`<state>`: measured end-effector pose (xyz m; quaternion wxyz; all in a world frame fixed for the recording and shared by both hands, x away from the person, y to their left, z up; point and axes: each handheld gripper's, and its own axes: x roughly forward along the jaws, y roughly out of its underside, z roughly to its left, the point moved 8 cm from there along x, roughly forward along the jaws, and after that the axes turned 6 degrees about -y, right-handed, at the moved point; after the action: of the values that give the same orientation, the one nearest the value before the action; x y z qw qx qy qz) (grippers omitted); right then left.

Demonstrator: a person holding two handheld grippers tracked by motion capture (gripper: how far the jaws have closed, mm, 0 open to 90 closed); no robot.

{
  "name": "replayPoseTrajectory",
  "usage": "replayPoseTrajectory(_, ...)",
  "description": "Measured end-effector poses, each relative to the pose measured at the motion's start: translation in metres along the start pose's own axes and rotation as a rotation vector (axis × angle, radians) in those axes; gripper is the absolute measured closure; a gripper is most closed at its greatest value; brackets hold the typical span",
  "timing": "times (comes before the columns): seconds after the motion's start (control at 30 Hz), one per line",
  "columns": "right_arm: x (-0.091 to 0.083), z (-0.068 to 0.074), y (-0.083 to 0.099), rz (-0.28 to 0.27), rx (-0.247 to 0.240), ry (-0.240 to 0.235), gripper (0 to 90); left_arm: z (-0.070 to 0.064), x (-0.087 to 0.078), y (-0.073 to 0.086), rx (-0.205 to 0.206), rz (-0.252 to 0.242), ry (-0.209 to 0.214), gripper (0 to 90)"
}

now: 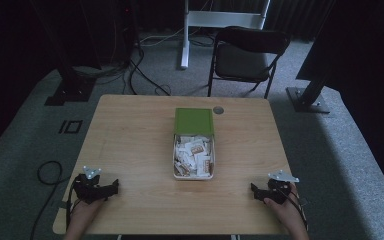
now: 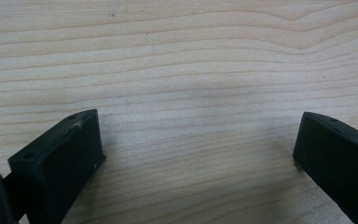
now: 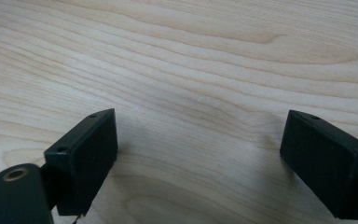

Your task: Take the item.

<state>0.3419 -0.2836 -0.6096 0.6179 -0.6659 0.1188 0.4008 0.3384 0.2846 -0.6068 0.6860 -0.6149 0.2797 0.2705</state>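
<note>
Packets (image 1: 194, 156) fill one open box (image 1: 178, 165) at the middle of the wooden table (image 1: 130, 140); its green lid (image 1: 194, 121) lies just behind. We see one chair (image 1: 247, 55) beyond on grey carpet. Nearer us, left gripper (image 1: 111, 189) and right gripper (image 1: 254, 189) rest with jaws spread.

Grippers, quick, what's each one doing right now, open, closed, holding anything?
Left gripper: open, holding nothing, bare table between its jaws.
Right gripper: open, holding nothing, over bare table.
</note>
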Motion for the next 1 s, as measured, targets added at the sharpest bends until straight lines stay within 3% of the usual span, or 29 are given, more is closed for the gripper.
replayPoseTrajectory(0.87,0.0003,0.0001,-0.0004,0.002,-0.004,-0.002,11.0,0.0,0.0,0.0,0.0,0.0,0.0,2.1)
replayPoseTrajectory(1.0,0.0006,0.0004,-0.0033,0.022,0.008,-0.001,13.8,0.0,0.0,0.0,0.0,0.0,0.0,2.1)
